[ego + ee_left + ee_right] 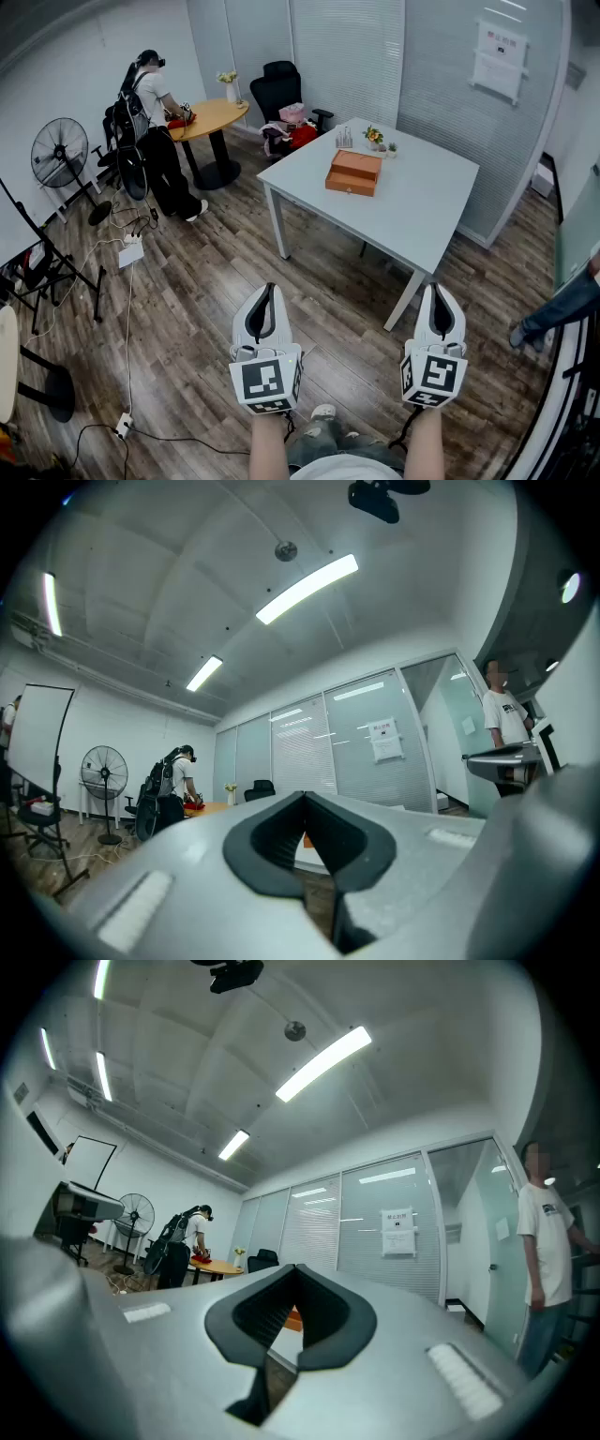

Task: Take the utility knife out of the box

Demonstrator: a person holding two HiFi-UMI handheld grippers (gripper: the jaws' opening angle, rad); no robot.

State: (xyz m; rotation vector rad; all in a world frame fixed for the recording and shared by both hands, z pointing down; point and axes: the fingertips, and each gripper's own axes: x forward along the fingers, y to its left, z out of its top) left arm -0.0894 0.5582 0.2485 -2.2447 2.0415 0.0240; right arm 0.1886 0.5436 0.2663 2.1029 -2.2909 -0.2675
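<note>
An orange-brown wooden box (353, 172) lies closed on the white table (422, 202), toward its far side. No utility knife shows in any view. My left gripper (271, 287) and right gripper (438, 289) hang side by side over the wood floor, well short of the table's near corner, both pointing level toward it. Each has its jaws shut tip to tip with nothing between them. In the left gripper view a sliver of the box (302, 840) shows through the gap behind the left gripper (303, 795) tips. The right gripper (296, 1267) frames the box (294, 1317) the same way.
Small plants (375, 137) stand behind the box. A person (155, 122) stands at a round wooden table (214, 114) at the back left, near a floor fan (61, 150) and a black chair (279, 86). Cables and a power strip (130, 251) lie on the floor. Another person's leg (562, 305) is at right.
</note>
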